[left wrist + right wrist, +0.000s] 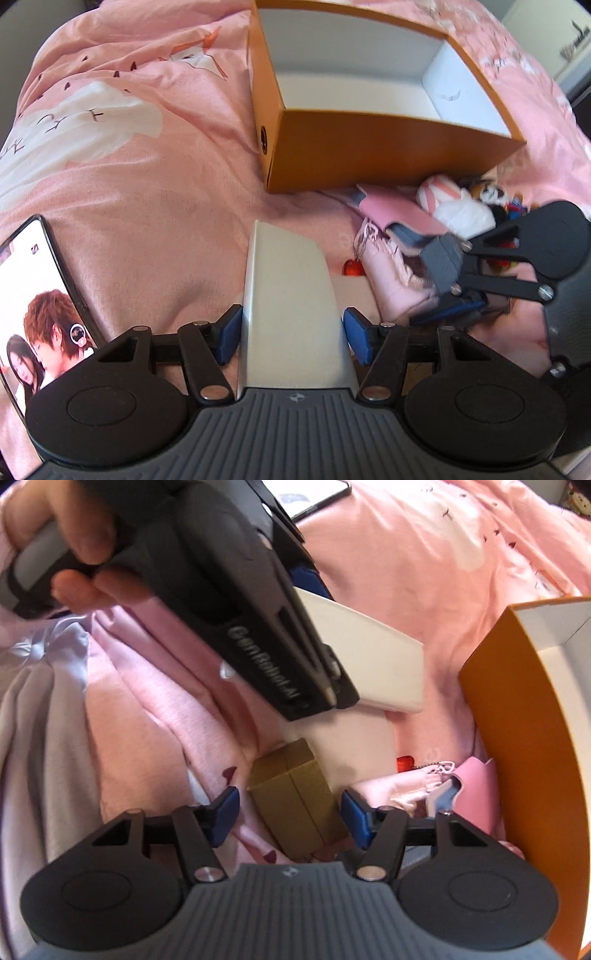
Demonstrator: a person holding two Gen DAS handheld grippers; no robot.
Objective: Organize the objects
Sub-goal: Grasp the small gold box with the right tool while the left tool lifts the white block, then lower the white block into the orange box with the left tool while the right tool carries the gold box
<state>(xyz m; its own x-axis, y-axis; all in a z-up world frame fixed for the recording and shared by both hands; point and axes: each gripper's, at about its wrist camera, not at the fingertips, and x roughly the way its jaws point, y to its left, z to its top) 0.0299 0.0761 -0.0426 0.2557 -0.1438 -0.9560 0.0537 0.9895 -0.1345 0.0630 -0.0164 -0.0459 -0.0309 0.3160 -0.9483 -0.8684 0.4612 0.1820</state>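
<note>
My left gripper (pixel 291 338) is shut on a flat white box (pixel 291 295) and holds it above the pink bed cover, short of the open orange box (pixel 369 151). The white box also shows in the right wrist view (pixel 373 657), under the left gripper's body. My right gripper (pixel 290 814) is open, its blue pads either side of a small gold box (pixel 295 805) without touching it. The orange box's wall (pixel 517 716) stands to the right. The right gripper also shows in the left wrist view (pixel 454 280), over the pile.
A pile by the orange box holds a pink pouch (pixel 391 273), a red charm (pixel 352 267) and small plush toys (pixel 461 203). A photo print in a black frame (pixel 40 302) lies at the left. A pale card (pixel 354 746) lies beyond the gold box.
</note>
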